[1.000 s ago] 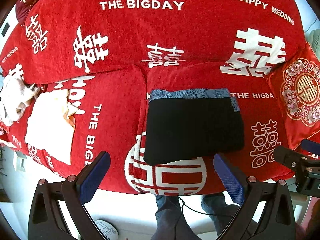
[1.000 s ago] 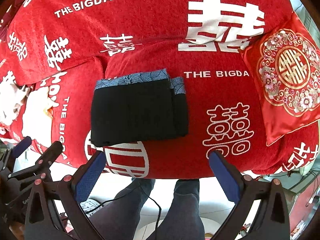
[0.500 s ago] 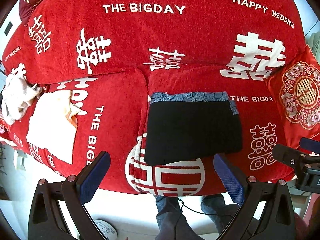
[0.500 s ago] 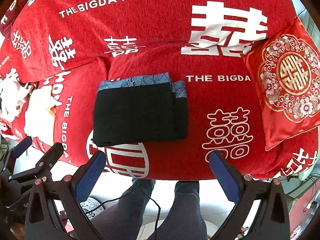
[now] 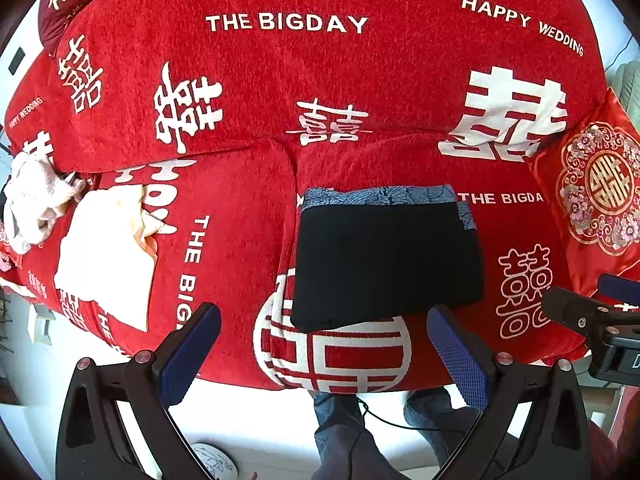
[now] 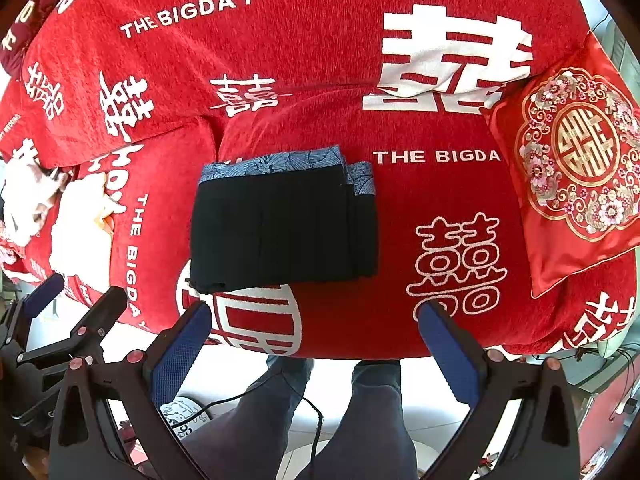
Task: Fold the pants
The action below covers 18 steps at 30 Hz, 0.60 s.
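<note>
The black pants (image 5: 386,264) lie folded into a flat rectangle on the red sofa seat (image 5: 224,248), with a blue patterned waistband (image 5: 380,196) at the far edge. They also show in the right wrist view (image 6: 284,232). My left gripper (image 5: 326,344) is open and empty, held back from the sofa's front edge, near the pants' near edge. My right gripper (image 6: 314,340) is open and empty, also off the front edge. Each gripper shows in the other's view: the right one (image 5: 592,312) and the left one (image 6: 72,304).
A folded white garment (image 5: 104,256) and a crumpled white cloth (image 5: 32,204) lie on the left seat cushion. A red embroidered pillow (image 6: 572,168) leans at the right. The person's legs (image 6: 304,416) and a cable are below, on the white floor.
Both grippers have drawn back slightly from the sofa, so the pants sit a little lower and smaller in view. The pants have not moved.
</note>
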{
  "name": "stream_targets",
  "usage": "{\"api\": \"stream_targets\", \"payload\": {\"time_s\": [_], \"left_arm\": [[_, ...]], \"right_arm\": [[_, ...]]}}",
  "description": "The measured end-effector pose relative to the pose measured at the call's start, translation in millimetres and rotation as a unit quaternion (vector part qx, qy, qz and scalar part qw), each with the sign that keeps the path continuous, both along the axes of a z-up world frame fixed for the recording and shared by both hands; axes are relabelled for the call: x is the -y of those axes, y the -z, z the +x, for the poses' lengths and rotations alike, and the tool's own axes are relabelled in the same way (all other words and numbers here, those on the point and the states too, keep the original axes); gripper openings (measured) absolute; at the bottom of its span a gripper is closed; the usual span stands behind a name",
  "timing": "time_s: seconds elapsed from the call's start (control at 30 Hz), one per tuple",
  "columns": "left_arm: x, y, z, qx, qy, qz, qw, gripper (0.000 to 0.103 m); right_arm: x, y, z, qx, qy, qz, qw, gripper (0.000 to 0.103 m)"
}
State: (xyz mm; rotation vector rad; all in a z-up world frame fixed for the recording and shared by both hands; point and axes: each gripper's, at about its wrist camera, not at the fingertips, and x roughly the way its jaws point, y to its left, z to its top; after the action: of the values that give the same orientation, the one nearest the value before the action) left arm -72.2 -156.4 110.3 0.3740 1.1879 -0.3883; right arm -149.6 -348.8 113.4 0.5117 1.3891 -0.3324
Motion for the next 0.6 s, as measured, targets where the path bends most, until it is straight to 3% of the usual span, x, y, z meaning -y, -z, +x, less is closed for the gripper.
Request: {"api": "stream_targets", "payload": {"time_s": [0.6], "left_arm": [[0.4, -6.0, -2.2, 0.010, 0.003, -0.004, 0.9999, 0.103]], "right_arm": [[-1.4, -3.3, -2.1, 0.002, 0.005, 0.001, 1.000, 0.103]]}}
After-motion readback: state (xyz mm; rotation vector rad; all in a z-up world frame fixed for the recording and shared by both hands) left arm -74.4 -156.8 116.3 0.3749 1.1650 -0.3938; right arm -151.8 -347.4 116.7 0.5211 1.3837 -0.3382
